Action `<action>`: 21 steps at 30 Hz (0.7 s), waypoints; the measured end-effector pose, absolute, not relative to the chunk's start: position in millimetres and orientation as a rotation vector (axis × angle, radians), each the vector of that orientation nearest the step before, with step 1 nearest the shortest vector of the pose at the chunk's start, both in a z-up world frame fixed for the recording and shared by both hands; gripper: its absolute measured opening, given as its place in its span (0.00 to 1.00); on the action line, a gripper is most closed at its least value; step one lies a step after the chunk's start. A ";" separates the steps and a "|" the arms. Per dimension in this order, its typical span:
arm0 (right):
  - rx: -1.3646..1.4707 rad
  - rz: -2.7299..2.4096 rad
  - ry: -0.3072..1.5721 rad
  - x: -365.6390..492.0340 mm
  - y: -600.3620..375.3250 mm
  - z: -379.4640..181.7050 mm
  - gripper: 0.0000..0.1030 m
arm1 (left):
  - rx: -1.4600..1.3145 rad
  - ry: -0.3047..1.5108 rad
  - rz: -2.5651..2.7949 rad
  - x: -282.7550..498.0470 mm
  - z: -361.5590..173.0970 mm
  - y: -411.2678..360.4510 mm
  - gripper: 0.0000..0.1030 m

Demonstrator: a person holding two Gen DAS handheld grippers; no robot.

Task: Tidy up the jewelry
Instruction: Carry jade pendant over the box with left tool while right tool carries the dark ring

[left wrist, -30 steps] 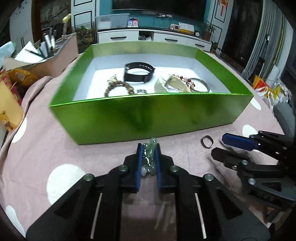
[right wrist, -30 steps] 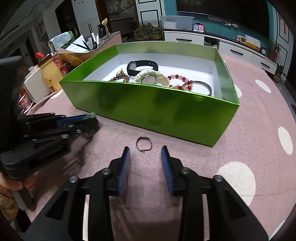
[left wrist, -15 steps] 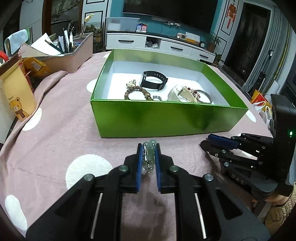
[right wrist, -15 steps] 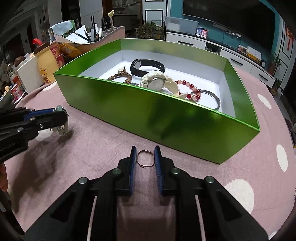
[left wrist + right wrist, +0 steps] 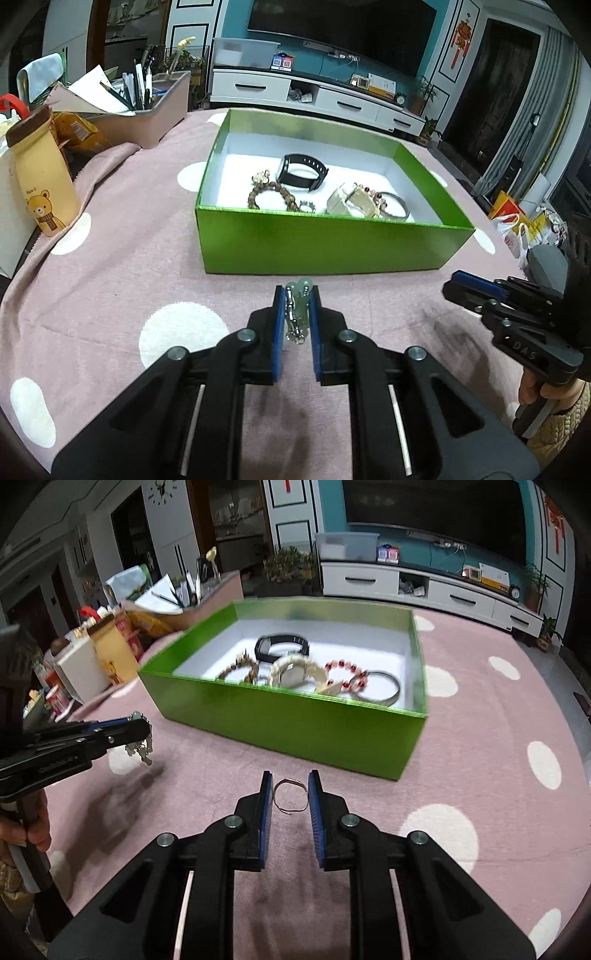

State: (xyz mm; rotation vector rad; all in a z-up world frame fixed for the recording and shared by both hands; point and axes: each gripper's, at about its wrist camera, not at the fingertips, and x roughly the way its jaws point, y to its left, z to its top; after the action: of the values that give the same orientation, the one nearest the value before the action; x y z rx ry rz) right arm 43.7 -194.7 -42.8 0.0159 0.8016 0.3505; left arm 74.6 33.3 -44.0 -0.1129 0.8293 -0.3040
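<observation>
Lifted clear of the pink dotted tablecloth (image 5: 480, 746) since one second ago: thin copper-toned ring (image 5: 290, 795), previously flat on the cloth ahead of spread fingers. Right gripper (image 5: 290, 794) now narrowed onto the ring, pads touching both sides, ring held upright between them, near the front wall of the green box (image 5: 295, 720). Left gripper (image 5: 297, 306) unchanged in grip: closed down on a pale green bead pendant with a small metal chain (image 5: 297, 306), chain hanging below the pads. Pulled back and raised relative to the earlier frame, box now farther ahead.

Inside the box: black band (image 5: 303, 171), brown bead bracelet (image 5: 271, 194), cream watch (image 5: 293, 670), red bead bracelet (image 5: 343, 674), plain bangle (image 5: 378, 688).

Meaning for the task: both loose pieces secured and off the table; only transfer over the front wall and release inside remaining, by judgement. Ring grip slight; risk of slipping if tilted.
</observation>
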 end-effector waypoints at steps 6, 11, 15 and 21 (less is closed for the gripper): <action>0.052 0.356 0.732 38.2 -205.3 -15.4 0.19 | -0.108 0.781 -0.301 72.3 -22.1 35.1 0.12; 0.042 0.365 0.680 38.2 -207.1 3.5 0.19 | -0.103 0.748 -0.307 76.7 -3.3 34.3 0.12; 0.036 0.368 0.647 44.0 -208.7 16.6 0.19 | -0.088 0.730 -0.306 85.6 10.8 30.4 0.12; 0.023 0.349 0.602 59.2 -210.6 33.7 0.19 | -0.065 0.711 -0.288 106.9 30.9 24.4 0.12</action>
State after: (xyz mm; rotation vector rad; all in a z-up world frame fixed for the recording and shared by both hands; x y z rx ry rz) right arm 59.2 -210.6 33.7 0.0225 0.6016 0.3493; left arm 106.9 24.4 30.9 -0.0646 0.7110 -0.2880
